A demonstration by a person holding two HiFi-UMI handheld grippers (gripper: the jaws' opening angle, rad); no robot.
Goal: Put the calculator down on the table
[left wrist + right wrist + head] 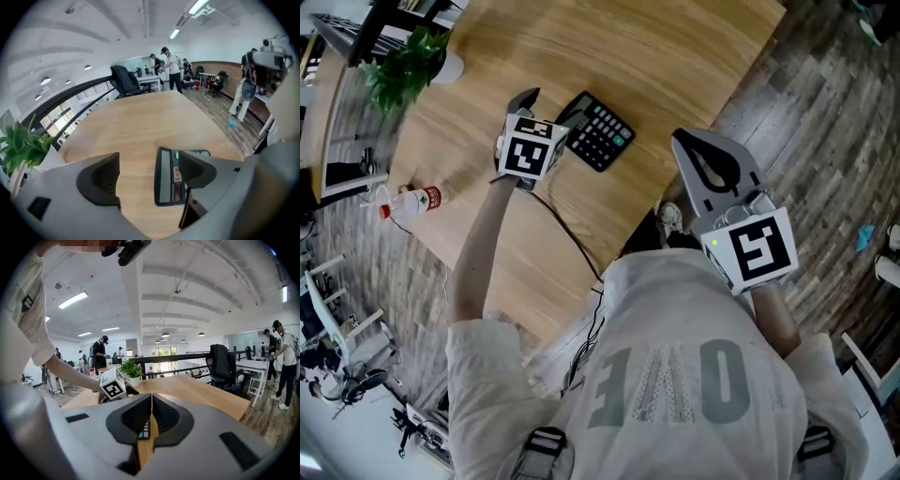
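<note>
The black calculator (598, 131) lies flat on the wooden table (675, 56), keys up. My left gripper (548, 108) hovers over its left end with the jaws spread wide. In the left gripper view the calculator (168, 183) rests on the wood under the right-hand finger (197, 171), and nothing sits between the pads. My right gripper (712, 164) hangs off the table's near right edge, its jaws pressed together and empty. Through the slit of the right gripper (151, 416) a strip of the calculator's keys (144, 430) shows.
A potted plant (408, 61) stands at the table's far left corner. A plastic bottle (412, 202) with a red cap lies near the left edge. A thin cable (567, 234) trails from the left gripper. A black office chair (124, 79) and several people are beyond the table.
</note>
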